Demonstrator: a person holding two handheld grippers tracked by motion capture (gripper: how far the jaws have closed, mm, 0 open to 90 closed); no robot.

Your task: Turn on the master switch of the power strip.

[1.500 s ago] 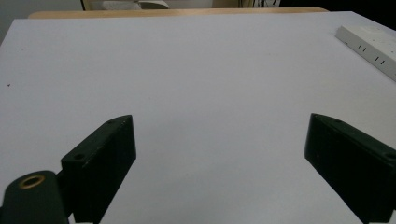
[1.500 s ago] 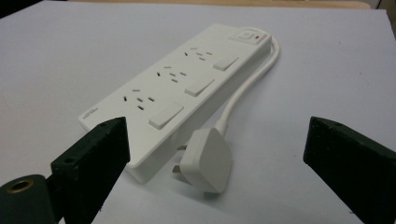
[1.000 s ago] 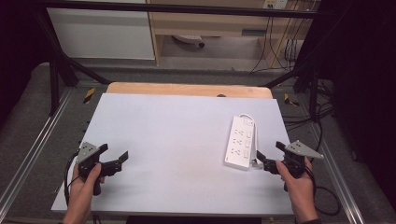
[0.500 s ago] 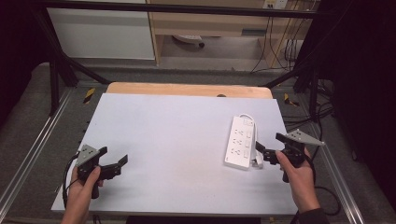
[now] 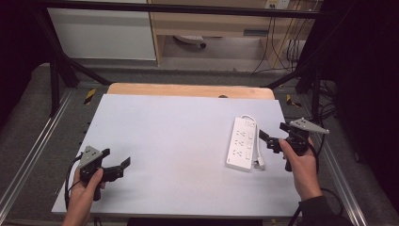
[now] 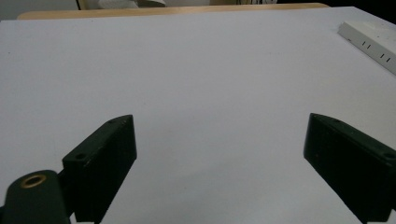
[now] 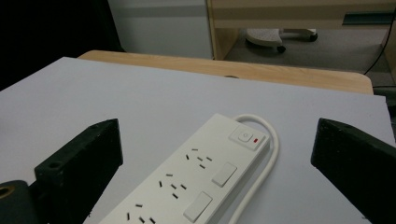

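Observation:
A white power strip (image 5: pixel 242 143) lies flat on the right part of the pale table (image 5: pixel 179 132), its white cord looped along its right side. My right gripper (image 5: pixel 274 134) hovers just right of the strip, pointing left at it. Its jaws have just been opening; they stand wide apart with nothing gripped. In the right gripper view the strip (image 7: pixel 187 182) lies on the table below and ahead of the right gripper (image 7: pixel 217 135). My left gripper (image 5: pixel 116 157) is open near the front left corner. In the left gripper view the left gripper (image 6: pixel 219 135) faces bare table, with the strip (image 6: pixel 371 44) far off.
A wooden tabletop edge (image 5: pixel 188 89) runs behind the pale board. Metal frame rails (image 5: pixel 28 155) flank both sides. Beyond stand a white cabinet (image 5: pixel 103 33) and a wooden desk (image 5: pixel 211 21), with cables on the floor at the right.
My right hand has lifted and moved away from the front edge, staying beside the strip's right side. The left hand has stayed where it was.

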